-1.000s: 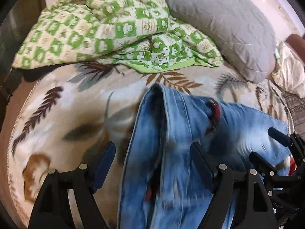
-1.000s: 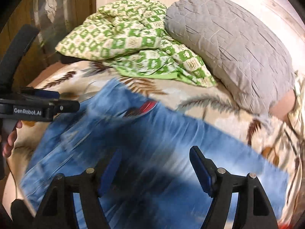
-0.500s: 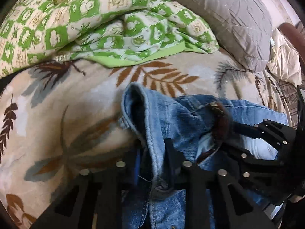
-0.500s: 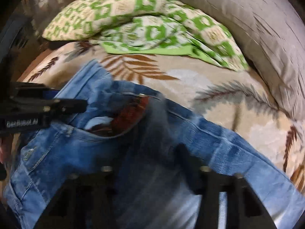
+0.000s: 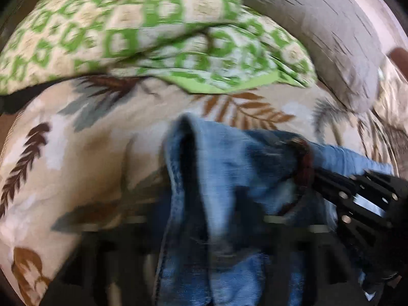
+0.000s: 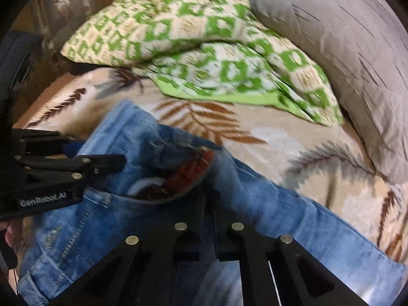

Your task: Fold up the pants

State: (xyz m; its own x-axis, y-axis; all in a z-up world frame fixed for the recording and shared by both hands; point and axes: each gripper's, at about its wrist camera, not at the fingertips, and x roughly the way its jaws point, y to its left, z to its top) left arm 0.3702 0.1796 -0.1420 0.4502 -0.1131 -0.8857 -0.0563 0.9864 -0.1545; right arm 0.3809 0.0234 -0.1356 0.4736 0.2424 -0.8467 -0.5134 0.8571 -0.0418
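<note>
Blue jeans [image 5: 229, 178] lie on a leaf-print bed cover, waistband with a red-brown belt [image 6: 193, 176] toward the far side. My left gripper [image 5: 201, 219] is shut on the jeans' waistband edge, blurred by motion. My right gripper [image 6: 209, 204] is shut on the jeans just below the belt; one leg [image 6: 306, 219] runs off to the right. The left gripper also shows in the right wrist view [image 6: 76, 163], and the right gripper shows in the left wrist view [image 5: 357, 199].
A green-and-cream checked quilt [image 6: 191, 38] is bunched at the far side of the bed. A grey quilted pillow [image 6: 344, 51] lies at the far right. The leaf-print cover [image 5: 76, 153] spreads to the left, and wooden furniture [image 6: 38, 25] stands at the bed's left edge.
Both grippers have closed from wide open onto the jeans' waist area. The views have since shifted and the jeans are bunched up between the grippers.
</note>
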